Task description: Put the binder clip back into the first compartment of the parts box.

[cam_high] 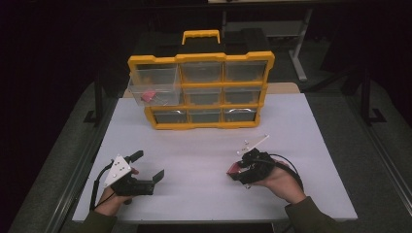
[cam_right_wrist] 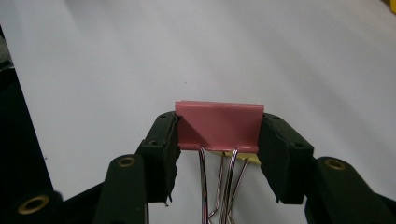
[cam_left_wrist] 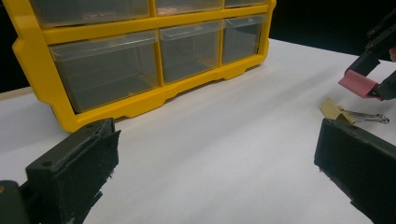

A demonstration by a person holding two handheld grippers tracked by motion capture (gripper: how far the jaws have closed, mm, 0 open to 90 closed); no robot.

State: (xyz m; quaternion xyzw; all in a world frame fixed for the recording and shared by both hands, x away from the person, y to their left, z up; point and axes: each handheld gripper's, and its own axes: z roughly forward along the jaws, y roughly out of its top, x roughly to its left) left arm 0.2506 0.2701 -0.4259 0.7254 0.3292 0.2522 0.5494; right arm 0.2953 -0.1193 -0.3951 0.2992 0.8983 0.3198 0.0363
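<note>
Pink binder clip (cam_right_wrist: 218,128) pinched in right gripper (cam_right_wrist: 218,140) above white table (cam_high: 204,145), left gripper (cam_high: 148,167) spread, resting apart, yellow drawer organiser (cam_high: 201,90) behind.

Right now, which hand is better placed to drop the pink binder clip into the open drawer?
Right. The right gripper already clamps the pink binder clip; the left gripper rests open, though nearer the pulled-out drawer.

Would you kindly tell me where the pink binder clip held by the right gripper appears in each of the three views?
High view: pink binder clip lower right of centre, at the right gripper tip.
Left gripper view: far right edge, upper half, above a yellow binder clip.
Right gripper view: centre, clamped between the black jaws.
Shared landmark: the white table beneath it.
</note>
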